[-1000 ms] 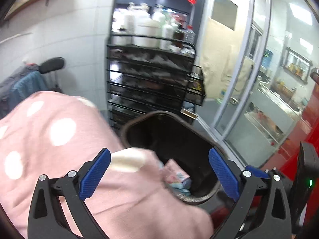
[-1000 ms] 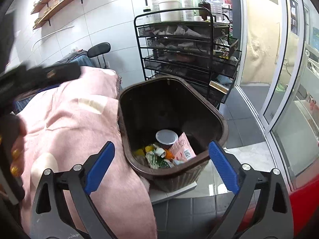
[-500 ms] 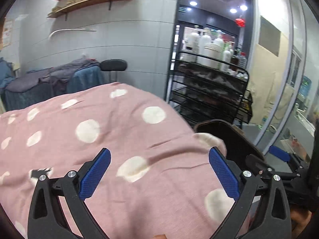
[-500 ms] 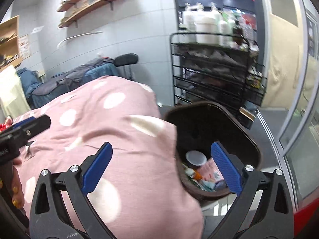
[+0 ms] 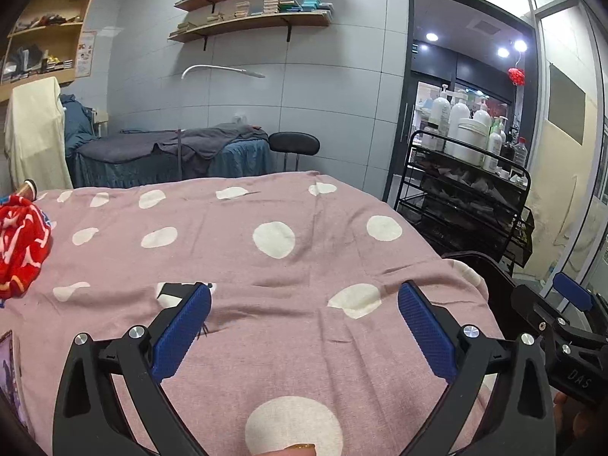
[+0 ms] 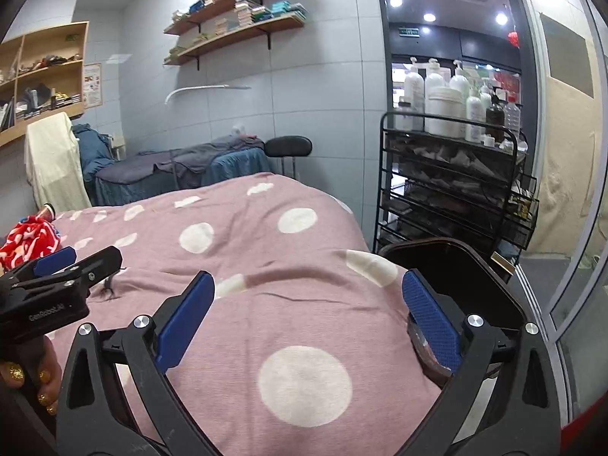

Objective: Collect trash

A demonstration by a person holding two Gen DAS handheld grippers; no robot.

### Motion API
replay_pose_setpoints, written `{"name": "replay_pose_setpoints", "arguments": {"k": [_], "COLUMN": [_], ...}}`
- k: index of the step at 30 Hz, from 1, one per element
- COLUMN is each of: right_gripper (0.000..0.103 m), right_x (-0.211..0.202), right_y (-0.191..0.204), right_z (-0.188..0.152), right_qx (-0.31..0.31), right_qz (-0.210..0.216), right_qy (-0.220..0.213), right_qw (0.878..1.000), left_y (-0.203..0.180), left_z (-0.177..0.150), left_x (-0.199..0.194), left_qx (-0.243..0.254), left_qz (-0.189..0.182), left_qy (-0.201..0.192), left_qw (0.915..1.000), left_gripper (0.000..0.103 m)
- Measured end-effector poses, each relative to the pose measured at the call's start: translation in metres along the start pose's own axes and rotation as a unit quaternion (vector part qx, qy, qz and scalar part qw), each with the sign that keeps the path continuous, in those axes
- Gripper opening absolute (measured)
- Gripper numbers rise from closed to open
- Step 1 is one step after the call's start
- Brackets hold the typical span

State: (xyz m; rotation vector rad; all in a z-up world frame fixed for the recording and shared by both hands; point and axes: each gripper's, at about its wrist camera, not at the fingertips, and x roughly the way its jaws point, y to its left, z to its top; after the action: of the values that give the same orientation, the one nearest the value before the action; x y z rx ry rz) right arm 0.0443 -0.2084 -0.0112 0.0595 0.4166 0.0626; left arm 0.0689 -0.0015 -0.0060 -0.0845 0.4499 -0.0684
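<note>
Above the pink spotted bed [image 5: 266, 285], the left tongs [image 5: 304, 326] and right tongs [image 6: 307, 315] both gape wide, holding nothing. A small dark scrap [image 6: 108, 292] lies on the blanket just beside the left tongs; the brown bin [image 6: 467, 277] stands at the bed's right edge.

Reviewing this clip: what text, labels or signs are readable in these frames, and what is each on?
"GenRobot.AI": on the left gripper body, right wrist view.
"DAS": on the right gripper body, left wrist view.
Wall poster, green sign over the doorway, bottles on the cart: too small or blurred to read.
</note>
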Motion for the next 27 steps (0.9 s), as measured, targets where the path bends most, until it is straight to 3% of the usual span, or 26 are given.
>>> {"name": "replay_pose_setpoints", "arguments": {"k": [12, 27], "right_gripper": [0.098, 0.098], "right_x": [-0.019, -0.02], "right_y": [0.024, 0.021], "right_z": [-0.007, -0.007], "right_qx": [-0.025, -0.019], "right_qz": [0.009, 0.006], "right_qy": [-0.02, -0.018], "right_qw": [0.999, 1.0], "left_y": [0.008, 0.008], "left_z": [-0.009, -0.008], "left_x": [-0.016, -0.021], "left_qx": [0.001, -0.001], "left_qz": [0.027, 0.022], "left_qy": [-0.02, -0.023], "left_qw": [0.9995, 0.9995], "left_gripper": [0.098, 0.098]}}
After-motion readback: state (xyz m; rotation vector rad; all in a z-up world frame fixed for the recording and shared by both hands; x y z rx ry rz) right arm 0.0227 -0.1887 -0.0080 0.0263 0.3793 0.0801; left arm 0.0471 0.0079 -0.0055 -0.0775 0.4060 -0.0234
